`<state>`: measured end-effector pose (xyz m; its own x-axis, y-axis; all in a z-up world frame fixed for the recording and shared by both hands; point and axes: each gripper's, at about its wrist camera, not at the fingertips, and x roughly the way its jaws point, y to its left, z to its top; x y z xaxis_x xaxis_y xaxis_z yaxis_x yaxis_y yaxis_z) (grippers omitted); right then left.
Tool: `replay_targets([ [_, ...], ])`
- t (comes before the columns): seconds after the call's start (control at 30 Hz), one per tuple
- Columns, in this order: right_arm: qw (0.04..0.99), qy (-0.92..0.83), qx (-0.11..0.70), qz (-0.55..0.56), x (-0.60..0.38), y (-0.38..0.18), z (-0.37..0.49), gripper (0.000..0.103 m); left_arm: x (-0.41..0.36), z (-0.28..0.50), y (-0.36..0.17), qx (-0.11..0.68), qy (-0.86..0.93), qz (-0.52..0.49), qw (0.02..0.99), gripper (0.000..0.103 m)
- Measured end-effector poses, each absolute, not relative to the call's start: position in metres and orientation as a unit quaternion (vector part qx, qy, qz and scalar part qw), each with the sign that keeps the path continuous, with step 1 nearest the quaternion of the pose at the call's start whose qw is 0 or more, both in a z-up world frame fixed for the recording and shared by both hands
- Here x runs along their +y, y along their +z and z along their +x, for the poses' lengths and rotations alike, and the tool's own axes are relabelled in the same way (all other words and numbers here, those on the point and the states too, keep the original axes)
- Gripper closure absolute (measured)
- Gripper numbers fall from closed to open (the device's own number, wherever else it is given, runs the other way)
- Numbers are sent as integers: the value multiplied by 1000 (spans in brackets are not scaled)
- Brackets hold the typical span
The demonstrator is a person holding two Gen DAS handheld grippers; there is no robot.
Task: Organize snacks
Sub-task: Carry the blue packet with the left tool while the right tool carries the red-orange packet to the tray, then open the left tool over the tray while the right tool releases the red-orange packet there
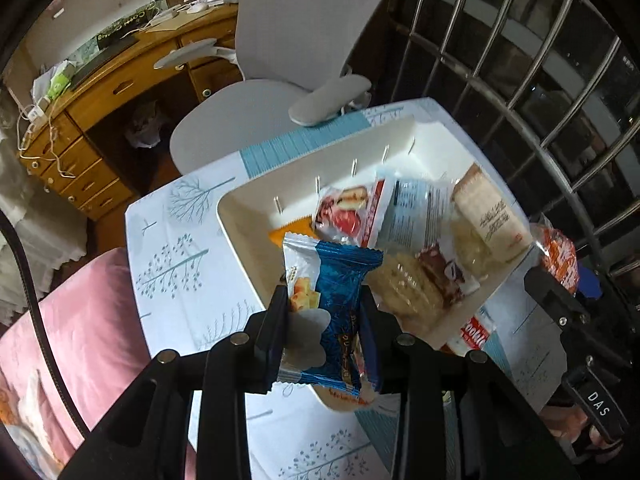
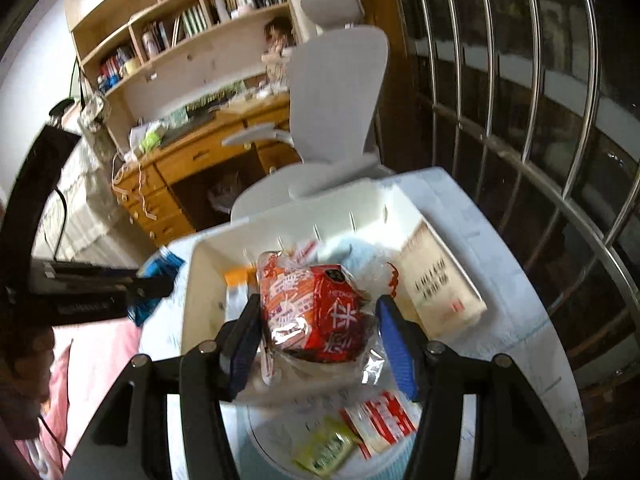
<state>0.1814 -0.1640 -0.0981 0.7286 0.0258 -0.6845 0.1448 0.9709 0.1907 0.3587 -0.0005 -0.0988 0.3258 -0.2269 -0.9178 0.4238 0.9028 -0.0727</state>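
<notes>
Left gripper [image 1: 324, 304] pinching blue foil snack packet [image 1: 336, 300] | right gripper [image 2: 318, 340] clamping red-orange wrapped bun [image 2: 316, 312] | both above white plastic bin [image 1: 248, 208]

My counter [image 1: 176, 248] has a pale cloth with blue tree prints on it. Past its far edge there's a light grey office chair [image 1: 304, 40] tucked up close, and behind that a wooden desk [image 1: 120, 88] with drawers and a bunch of clutter and cables on top. Above the desk is a wooden bookshelf [image 2: 192, 12] full of books. Window with metal bars [image 1: 520, 60] runs along my right, dark outside. Something pink, a bed or cushion [image 1: 80, 320], sits off the counter's left edge.
</notes>
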Motion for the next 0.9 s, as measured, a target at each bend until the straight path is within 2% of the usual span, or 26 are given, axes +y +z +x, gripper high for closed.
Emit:
replay_targets([
  [0.17, 928, -37, 352, 114, -157, -81, 199, 45, 2, 369, -97, 540, -211, 76, 811, 71],
  [0.23, 929, -31, 352, 113, -156, -78, 204, 42, 2, 372, -99, 544, -220, 66, 807, 59],
  [0.27, 927, -32, 355, 115, -157, -78, 208, 42, 2, 372, -100, 547, -223, 63, 804, 44],
  [0.43, 918, -61, 370, 130, -168, -81, 207, 42, 3, 361, -99, 548, -233, 70, 801, 31],
  [0.9, 894, -129, 408, 134, -204, -101, 158, 39, 9, 322, -97, 542, -265, 89, 792, 30],
])
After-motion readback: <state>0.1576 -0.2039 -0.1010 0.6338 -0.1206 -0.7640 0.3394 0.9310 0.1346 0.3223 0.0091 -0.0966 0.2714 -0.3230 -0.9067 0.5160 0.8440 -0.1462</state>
